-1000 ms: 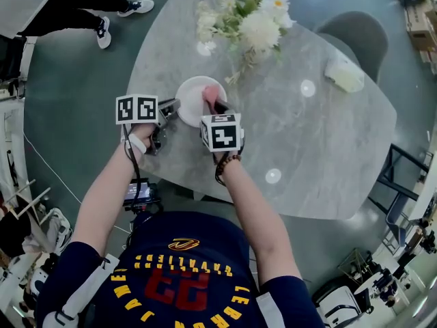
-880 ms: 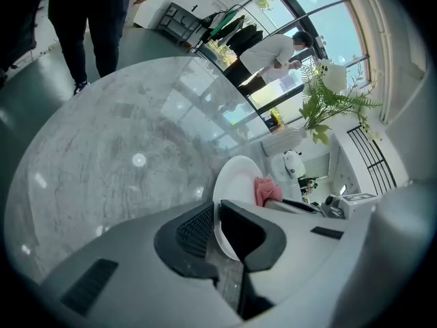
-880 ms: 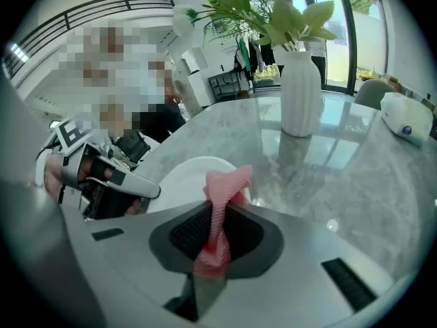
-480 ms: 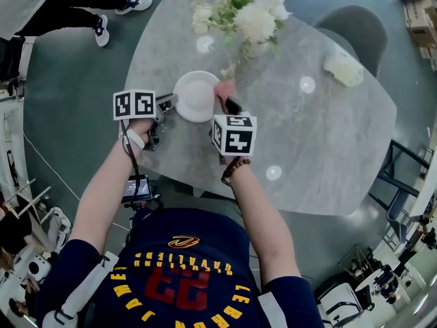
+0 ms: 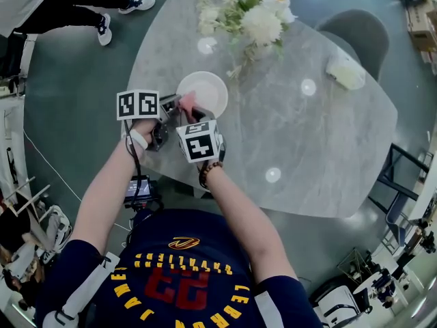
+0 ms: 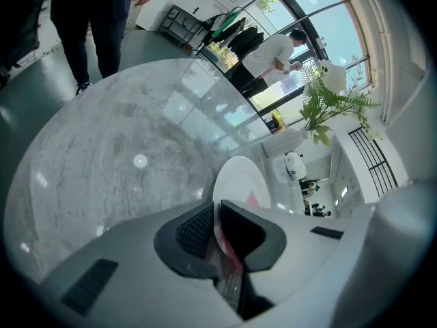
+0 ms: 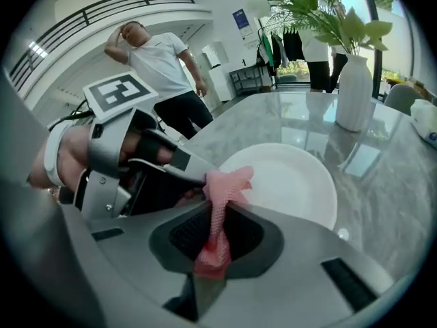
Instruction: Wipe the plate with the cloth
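**Pink cloth at the left edge of the plate**

At the far left a person stands on the floor, away from the grey surface. Next comes the left gripper. Its jaws are almost together and pinch the plate's left rim. Right beside it is the right gripper. Its jaws are squeezed tight on the cloth, and a bunch of cloth sticks out past the tips. The two grippers are crowded close together, so the left gripper sits right next to the cloth.

Farther right, flowers in a white vase stand behind the plate. Past them lies a white packet near the far edge, by a grey chair.

Half a second ago the cloth was at the plate's right edge. Now it is across at the left edge. The left gripper has kept its place on the rim.

The plate is round, white and plain, and lies flat near the surface's left side. The cloth is pink with a netted look.
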`<move>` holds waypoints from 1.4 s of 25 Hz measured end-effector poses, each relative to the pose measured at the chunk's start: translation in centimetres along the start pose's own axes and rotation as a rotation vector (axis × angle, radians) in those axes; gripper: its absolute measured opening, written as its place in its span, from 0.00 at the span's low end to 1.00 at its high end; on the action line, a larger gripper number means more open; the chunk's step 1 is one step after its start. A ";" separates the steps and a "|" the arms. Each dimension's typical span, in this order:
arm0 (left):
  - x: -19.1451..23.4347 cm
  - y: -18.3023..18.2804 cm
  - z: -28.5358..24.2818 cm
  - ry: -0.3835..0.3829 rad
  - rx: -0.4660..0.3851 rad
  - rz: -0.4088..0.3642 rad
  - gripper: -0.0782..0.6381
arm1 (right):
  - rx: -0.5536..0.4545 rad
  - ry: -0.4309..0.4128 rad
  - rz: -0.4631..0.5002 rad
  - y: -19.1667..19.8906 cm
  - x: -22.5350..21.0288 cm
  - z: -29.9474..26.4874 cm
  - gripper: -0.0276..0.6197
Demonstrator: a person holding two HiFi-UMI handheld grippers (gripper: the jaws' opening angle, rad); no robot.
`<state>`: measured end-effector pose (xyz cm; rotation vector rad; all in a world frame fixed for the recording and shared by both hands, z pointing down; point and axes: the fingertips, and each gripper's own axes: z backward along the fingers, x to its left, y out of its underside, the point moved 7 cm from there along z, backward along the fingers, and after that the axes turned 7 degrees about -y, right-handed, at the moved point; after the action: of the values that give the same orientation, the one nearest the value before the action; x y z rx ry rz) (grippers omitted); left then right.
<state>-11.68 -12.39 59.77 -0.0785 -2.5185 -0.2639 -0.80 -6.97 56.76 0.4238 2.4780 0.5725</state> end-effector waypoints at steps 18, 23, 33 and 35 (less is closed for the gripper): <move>0.0 -0.1 0.1 0.002 0.004 -0.009 0.16 | -0.040 0.151 -0.067 1.1 -7.1 4.4 0.11; 0.0 -0.2 0.2 -0.008 0.002 -0.014 0.16 | -0.053 0.182 -0.085 1.3 -8.2 5.6 0.11; 0.1 0.2 0.2 0.013 -0.021 0.005 0.16 | -0.119 0.120 -0.091 0.8 -5.3 5.2 0.11; 0.1 0.2 0.2 0.009 -0.021 0.003 0.16 | -0.096 0.079 -0.057 0.9 -3.2 3.9 0.11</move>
<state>-11.85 -12.15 59.74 -0.0896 -2.5065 -0.2886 4.19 -6.29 55.69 0.2979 2.5167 0.6939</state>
